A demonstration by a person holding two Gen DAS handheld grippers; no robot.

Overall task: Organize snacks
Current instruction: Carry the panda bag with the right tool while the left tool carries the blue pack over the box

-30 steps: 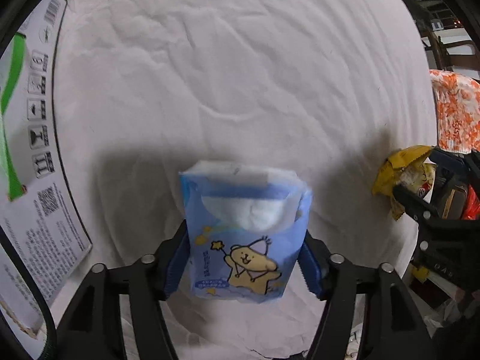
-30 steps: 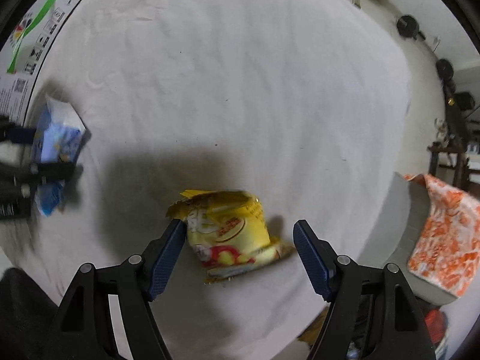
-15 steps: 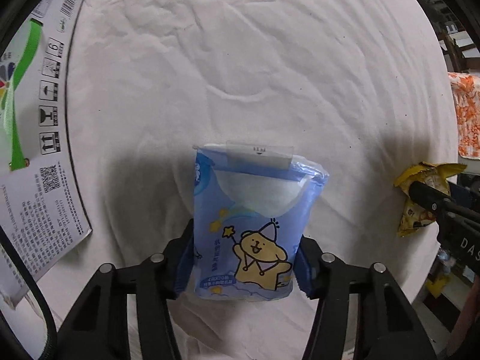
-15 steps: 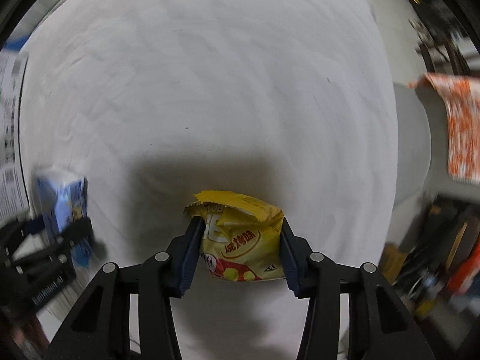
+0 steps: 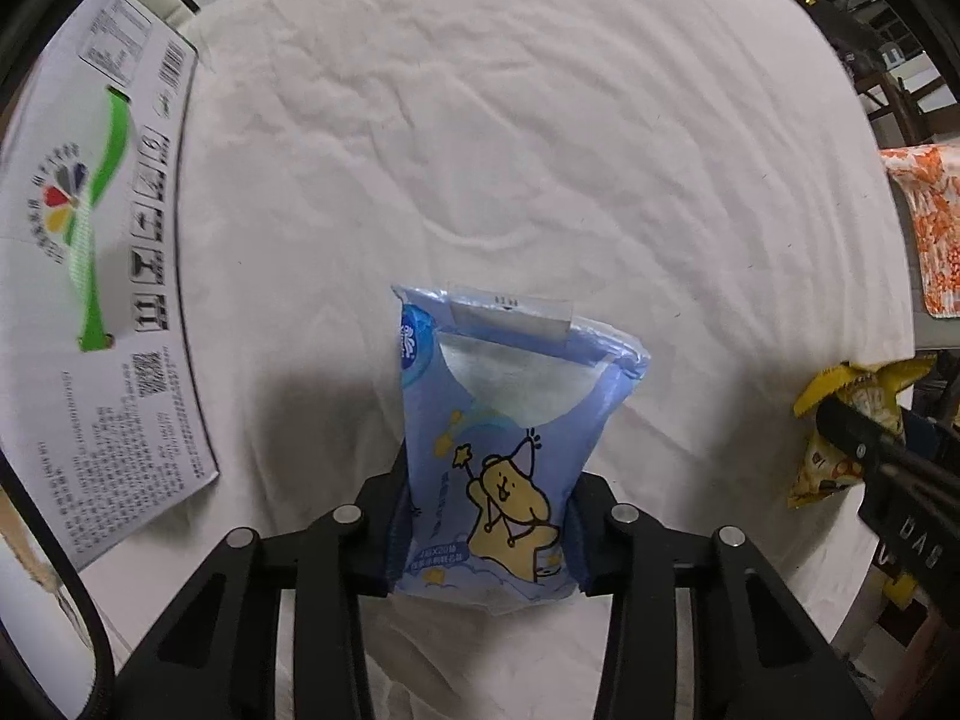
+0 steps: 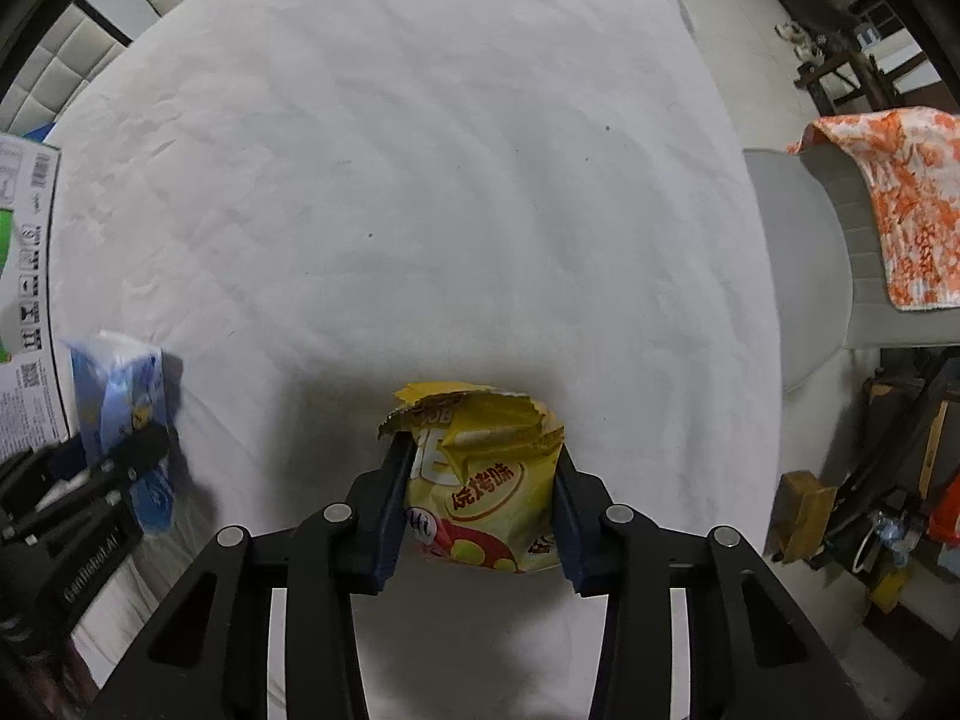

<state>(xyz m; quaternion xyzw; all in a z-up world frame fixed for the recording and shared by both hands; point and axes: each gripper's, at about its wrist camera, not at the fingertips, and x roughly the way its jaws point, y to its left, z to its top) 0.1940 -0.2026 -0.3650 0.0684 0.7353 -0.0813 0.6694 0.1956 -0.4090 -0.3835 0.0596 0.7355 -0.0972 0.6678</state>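
My left gripper point(image 5: 486, 516) is shut on a blue snack pouch point(image 5: 510, 420) with a yellow cartoon bear, held upright above the white cloth. At that view's right edge the yellow chip bag point(image 5: 852, 420) shows in the other gripper. My right gripper point(image 6: 480, 504) is shut on the yellow chip bag point(image 6: 480, 480), its crumpled top pointing away from me. In the right wrist view the blue pouch point(image 6: 126, 408) and the left gripper appear at the left edge.
A white cardboard box point(image 5: 90, 276) with a green stripe and printed labels lies at the left of the cloth point(image 5: 540, 150). Beyond the right edge stands a grey seat with an orange patterned cloth point(image 6: 900, 204). Clutter sits on the floor at the lower right point(image 6: 870, 510).
The right gripper closed on the yellow chip bag and lifted it. The left gripper, holding the blue pouch throughout, raised it and drew back, so more of the box shows.
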